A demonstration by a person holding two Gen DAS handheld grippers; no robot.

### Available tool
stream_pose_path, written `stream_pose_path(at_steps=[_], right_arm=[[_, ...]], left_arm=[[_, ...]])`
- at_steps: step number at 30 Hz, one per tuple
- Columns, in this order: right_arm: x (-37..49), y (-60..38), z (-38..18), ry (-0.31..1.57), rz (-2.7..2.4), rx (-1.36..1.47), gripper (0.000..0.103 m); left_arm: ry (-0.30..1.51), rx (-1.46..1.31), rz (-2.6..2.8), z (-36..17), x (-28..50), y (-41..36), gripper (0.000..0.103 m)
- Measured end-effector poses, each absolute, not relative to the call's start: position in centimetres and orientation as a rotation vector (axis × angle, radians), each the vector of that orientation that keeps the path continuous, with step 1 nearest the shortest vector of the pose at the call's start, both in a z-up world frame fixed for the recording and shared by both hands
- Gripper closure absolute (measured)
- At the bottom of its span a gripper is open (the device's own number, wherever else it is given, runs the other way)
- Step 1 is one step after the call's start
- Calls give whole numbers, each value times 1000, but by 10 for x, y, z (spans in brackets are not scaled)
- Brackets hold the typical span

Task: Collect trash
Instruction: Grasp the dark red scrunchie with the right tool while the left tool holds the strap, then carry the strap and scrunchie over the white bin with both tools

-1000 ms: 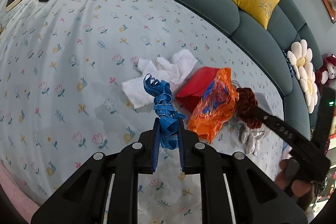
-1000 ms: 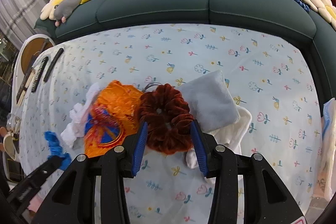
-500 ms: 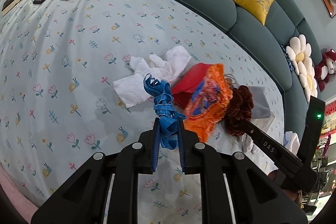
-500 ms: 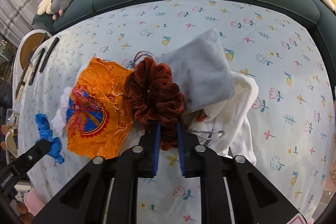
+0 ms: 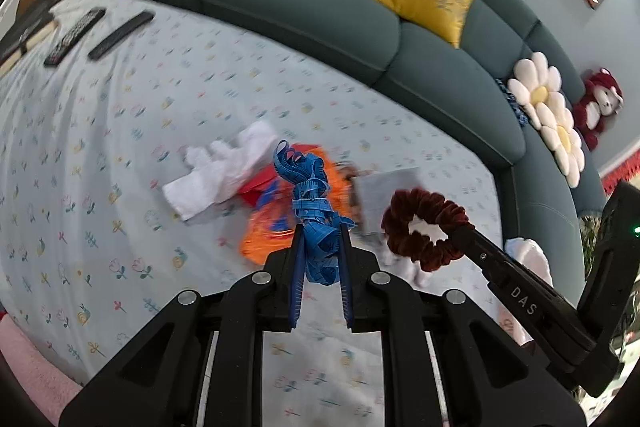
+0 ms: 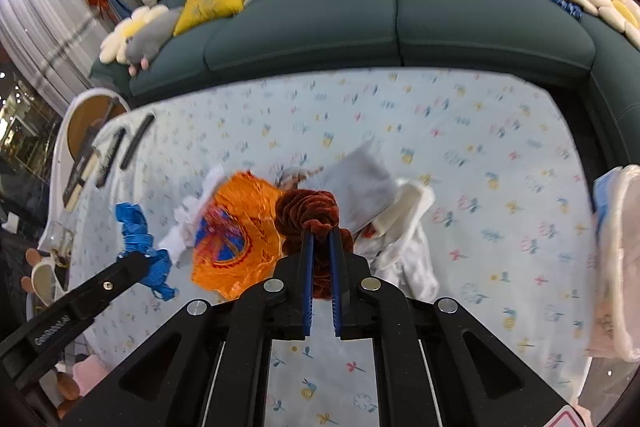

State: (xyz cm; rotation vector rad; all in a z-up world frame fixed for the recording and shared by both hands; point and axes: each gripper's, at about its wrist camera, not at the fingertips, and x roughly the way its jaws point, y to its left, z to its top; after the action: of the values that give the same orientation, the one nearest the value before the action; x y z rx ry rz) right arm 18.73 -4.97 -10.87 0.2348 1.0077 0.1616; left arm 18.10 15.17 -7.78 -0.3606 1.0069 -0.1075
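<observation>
Left claw [image 5: 320,239] grips blue tape [image 5: 310,195]; right claw [image 6: 320,239] grips brown scrunchie [image 6: 308,215]; both held above worktop [image 6: 500,147], seemingly for disposal.

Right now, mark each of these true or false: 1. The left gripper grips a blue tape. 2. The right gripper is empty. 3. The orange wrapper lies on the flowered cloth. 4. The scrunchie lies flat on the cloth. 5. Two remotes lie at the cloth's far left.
1. True: the left gripper is shut on the blue tape.
2. False: the right gripper is shut on the dark red scrunchie.
3. True: the orange wrapper lies on the flowered cloth.
4. False: the scrunchie hangs lifted from the right gripper.
5. True: two remotes lie there.
</observation>
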Motion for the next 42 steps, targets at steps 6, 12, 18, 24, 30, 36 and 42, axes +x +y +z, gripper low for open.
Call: stream_pose_path(at_steps=[6,12,18,24,30,36,42], right_arm=[[165,-84,-63,915,138,256,96],[142,-124,-30,844,96,280,96],[115,-176,-9,785,37,313,96],[92,-222,3,743,-20,345,96],[69,-271,7,713,-86,377,96],[52,-308,5,701,-143,405,96],[37,-341,-3,698,-194,434,96]], left_arm=[[957,-293,-174,-43,171,108,88],[909,-218,-246,-13,160,58,88],[871,-143,-314,8,146,9,88],[844,-73,-386,23,133,-42,88],[822,-2,-469,32,120,-94,88],[824,38,-532,34,111,-137,88],[823,85,-598,32,103,-177,88]])
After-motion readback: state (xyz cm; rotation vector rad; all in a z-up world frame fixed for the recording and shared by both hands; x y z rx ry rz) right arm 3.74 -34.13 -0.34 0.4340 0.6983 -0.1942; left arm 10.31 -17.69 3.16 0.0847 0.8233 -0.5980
